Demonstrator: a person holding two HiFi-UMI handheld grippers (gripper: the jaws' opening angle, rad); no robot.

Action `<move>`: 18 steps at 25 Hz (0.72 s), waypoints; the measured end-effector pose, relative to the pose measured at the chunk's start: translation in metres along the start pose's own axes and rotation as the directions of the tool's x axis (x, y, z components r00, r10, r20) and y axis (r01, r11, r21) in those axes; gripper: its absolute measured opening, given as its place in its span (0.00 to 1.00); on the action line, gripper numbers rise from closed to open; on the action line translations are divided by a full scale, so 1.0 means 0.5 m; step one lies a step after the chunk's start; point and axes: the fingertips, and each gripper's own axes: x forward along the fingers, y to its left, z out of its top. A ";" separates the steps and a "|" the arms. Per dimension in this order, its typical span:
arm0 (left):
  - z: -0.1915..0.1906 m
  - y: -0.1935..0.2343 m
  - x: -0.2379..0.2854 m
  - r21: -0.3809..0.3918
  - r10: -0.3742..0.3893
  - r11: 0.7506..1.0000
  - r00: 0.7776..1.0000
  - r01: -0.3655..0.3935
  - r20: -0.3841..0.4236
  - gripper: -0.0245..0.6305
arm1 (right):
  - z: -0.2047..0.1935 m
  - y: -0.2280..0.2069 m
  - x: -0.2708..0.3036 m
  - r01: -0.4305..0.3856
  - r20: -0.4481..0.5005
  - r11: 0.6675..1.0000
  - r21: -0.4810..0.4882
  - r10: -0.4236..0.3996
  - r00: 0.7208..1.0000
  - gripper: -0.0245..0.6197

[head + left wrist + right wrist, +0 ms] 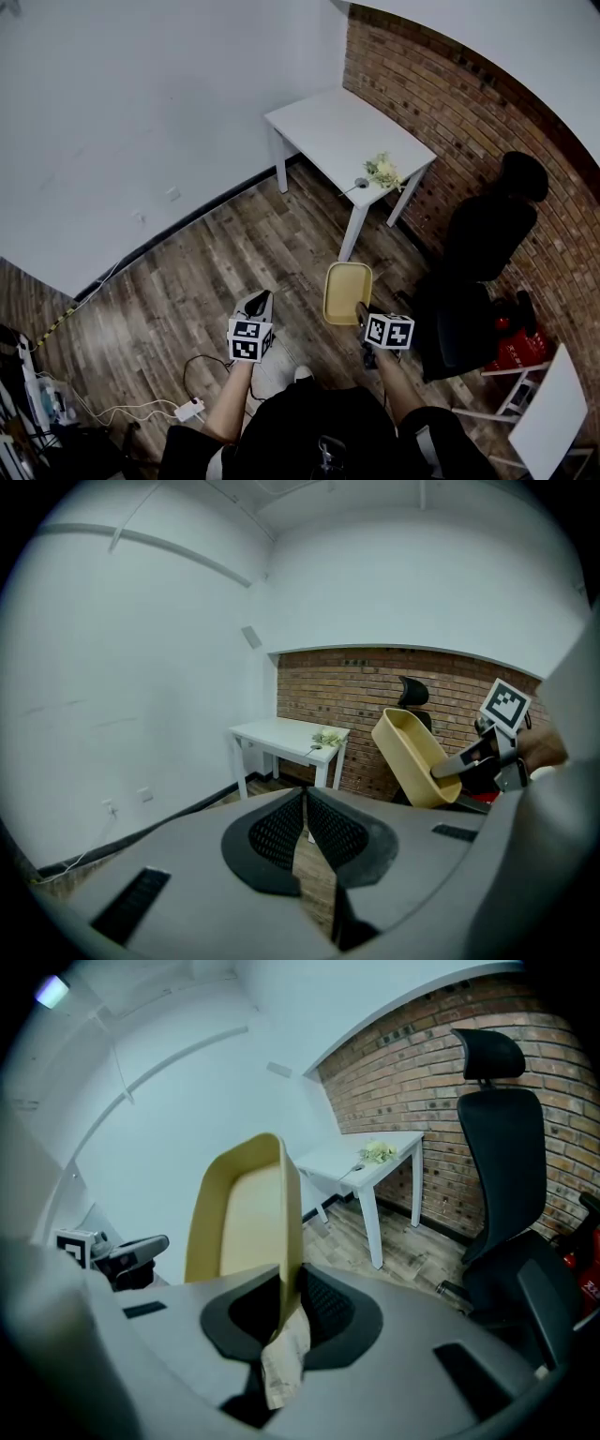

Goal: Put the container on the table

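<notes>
A shallow yellow container [346, 292] hangs in the air over the wooden floor, held by its near rim in my right gripper [361, 314]. The right gripper view shows that gripper [286, 1312] shut on the container's [246, 1227] rim, with a paper label dangling below the jaws. My left gripper [260, 305] is beside it at the left, shut and holding nothing; its view shows the closed gripper [304, 829] and the container [412, 756] at the right. The white table [344, 137] stands ahead by the brick wall.
A small bunch of flowers [382, 172] lies near the table's right end. A black office chair [487, 234] stands against the brick wall at the right, with a red object [517, 345] beyond it. Cables and a power strip [188, 409] lie on the floor at the lower left.
</notes>
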 end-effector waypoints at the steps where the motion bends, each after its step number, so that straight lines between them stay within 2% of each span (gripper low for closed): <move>1: -0.001 0.013 0.003 -0.003 0.003 1.000 1.000 -0.003 0.001 0.07 | 0.002 0.004 0.010 -0.001 -0.001 1.000 0.002 0.001 1.000 0.12; 6: -0.013 0.047 0.007 -0.015 0.006 1.000 1.000 -0.006 -0.005 0.07 | -0.005 0.023 0.035 -0.003 -0.009 1.000 0.005 0.003 1.000 0.12; 13: -0.050 0.049 0.015 -0.038 -0.019 0.999 0.999 0.018 -0.036 0.07 | -0.022 0.028 0.043 0.013 -0.024 1.000 0.012 -0.013 1.000 0.12; 18: -0.059 0.044 0.030 -0.005 -0.025 1.000 0.999 0.025 -0.045 0.07 | -0.020 0.017 0.049 0.021 -0.021 1.000 0.019 -0.021 1.000 0.12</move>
